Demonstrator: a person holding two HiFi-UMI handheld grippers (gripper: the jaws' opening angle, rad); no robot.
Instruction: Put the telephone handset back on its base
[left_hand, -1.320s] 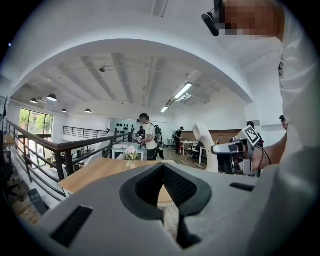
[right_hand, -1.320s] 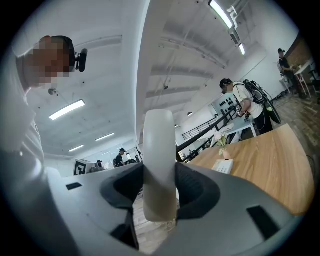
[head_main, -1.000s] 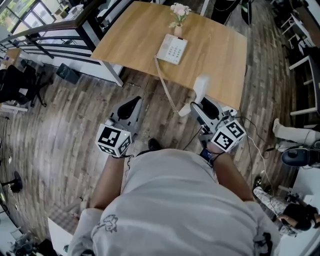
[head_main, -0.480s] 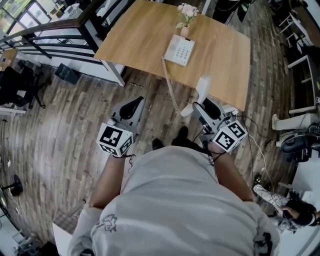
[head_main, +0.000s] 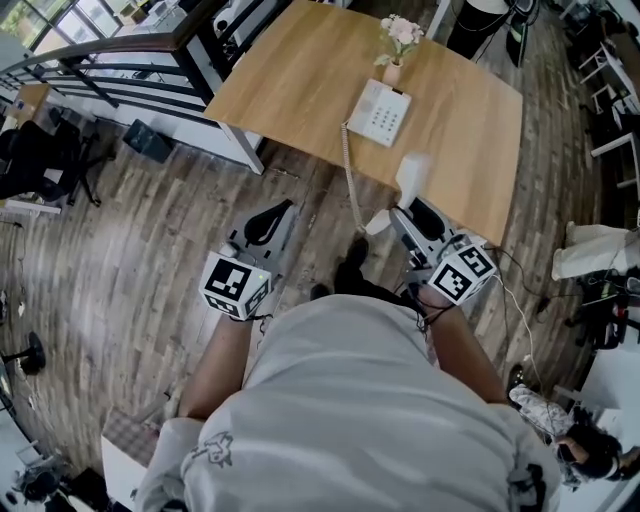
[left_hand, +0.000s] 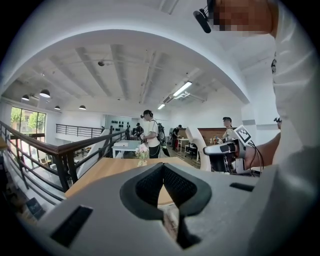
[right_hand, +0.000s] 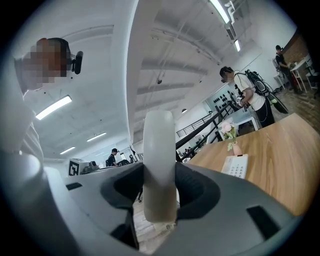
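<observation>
Right gripper view, right gripper (right_hand: 160, 194) clamping handset (right_hand: 159, 150)

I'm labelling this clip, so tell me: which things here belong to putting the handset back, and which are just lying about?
Part of the job:
handset, clamped in the right gripper
base on the table
coiled cord joining them

Lying about:
vase of flowers behind the base
left gripper, fingers together, holding nothing

We can read no words or numbers; the keys on the telephone base (head_main: 379, 112) are too small.
</observation>
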